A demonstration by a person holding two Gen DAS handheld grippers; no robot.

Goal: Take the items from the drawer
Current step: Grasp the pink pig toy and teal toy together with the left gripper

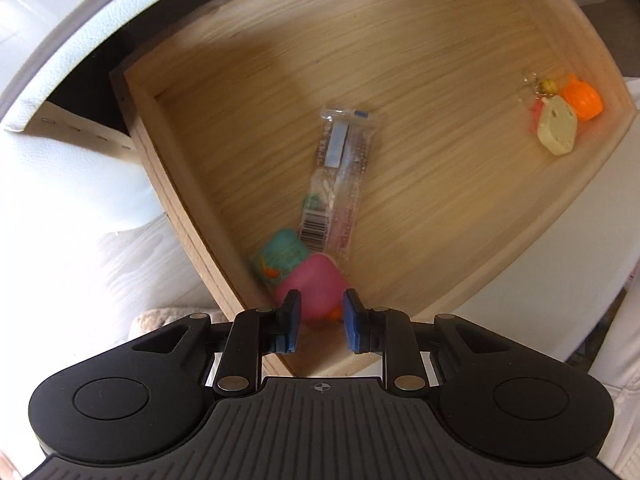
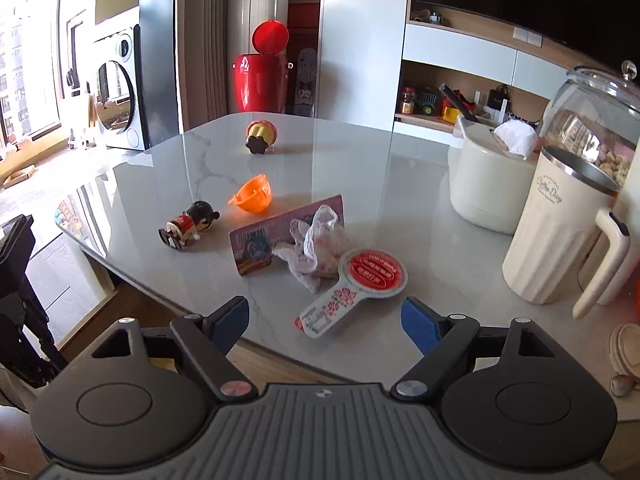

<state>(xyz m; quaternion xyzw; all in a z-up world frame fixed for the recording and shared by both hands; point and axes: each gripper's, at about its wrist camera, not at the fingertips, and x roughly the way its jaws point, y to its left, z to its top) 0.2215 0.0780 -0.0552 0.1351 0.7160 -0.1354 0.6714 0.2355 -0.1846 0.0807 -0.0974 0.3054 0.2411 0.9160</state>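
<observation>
Drawer (image 1: 192, 184) — left gripper (image 1: 322, 320) apart around pink toy (image 1: 312, 288); right gripper (image 2: 324, 320) apart.

Your left gripper (image 1: 322, 322) points toward 12 o'clock with its two blue pads (image 1: 352, 326) partly closed, leaving a small gap between them. Nothing is pinched in that gap. Your right gripper (image 2: 325, 322) also points toward 12 o'clock. Its blue pads (image 2: 420, 326) are spread wide apart, one near 9 o'clock, one near 3 o'clock, holding nothing.
</observation>
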